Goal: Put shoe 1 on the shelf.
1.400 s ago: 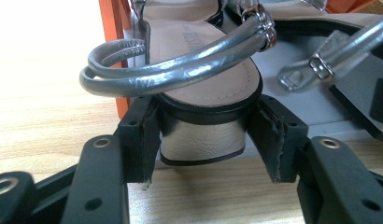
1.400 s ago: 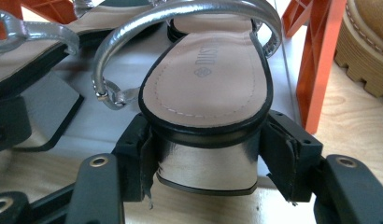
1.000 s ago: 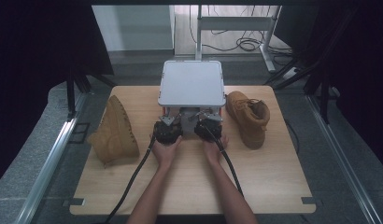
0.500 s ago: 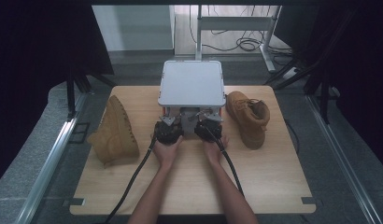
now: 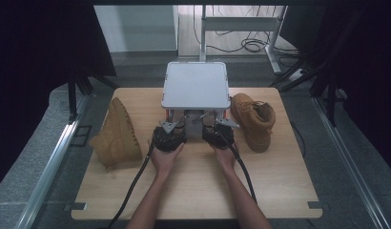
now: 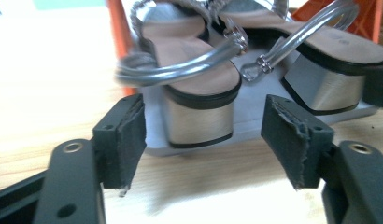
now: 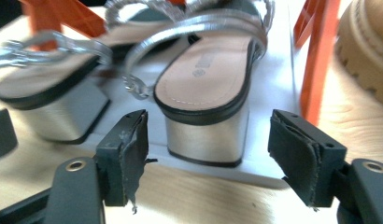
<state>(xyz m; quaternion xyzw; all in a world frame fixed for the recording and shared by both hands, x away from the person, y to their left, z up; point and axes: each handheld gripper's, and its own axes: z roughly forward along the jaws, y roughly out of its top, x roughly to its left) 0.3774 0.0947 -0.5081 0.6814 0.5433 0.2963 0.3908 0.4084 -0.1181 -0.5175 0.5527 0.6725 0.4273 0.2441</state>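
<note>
Left gripper (image 5: 170,130): held in the person's left hand (image 5: 164,157) near the middle of the wooden table (image 5: 193,191), pointing at the open near side of the small rack (image 5: 196,86). Jaws spread wide, having just been opening. In the left gripper view the silver block heel of the left sandal (image 6: 199,93) stands between the pads (image 6: 131,140) but clear of both, with a gap on each side. Nothing is held.

Right gripper (image 5: 216,128): held in the person's right hand (image 5: 225,156), just beside the left gripper, pointing the same way. Jaws likewise spread wide and have just been opening. In the right gripper view the heel of the right sandal (image 7: 208,98) sits between the pads (image 7: 133,149), untouched by either. Nothing is held.

Sandals: a pair, silver straps, tan insoles, black-edged soles. They stand side by side with heels toward the grippers, on the pale lower shelf (image 7: 269,168) of the rack, under its grey top plate, between orange uprights (image 7: 315,60).

Rack: at the middle of the table's far edge.

Tan boot (image 5: 116,133): on its side, near the table's left edge.

Second tan boot (image 5: 253,119): upright, just right of the rack, well apart from the first.
</note>
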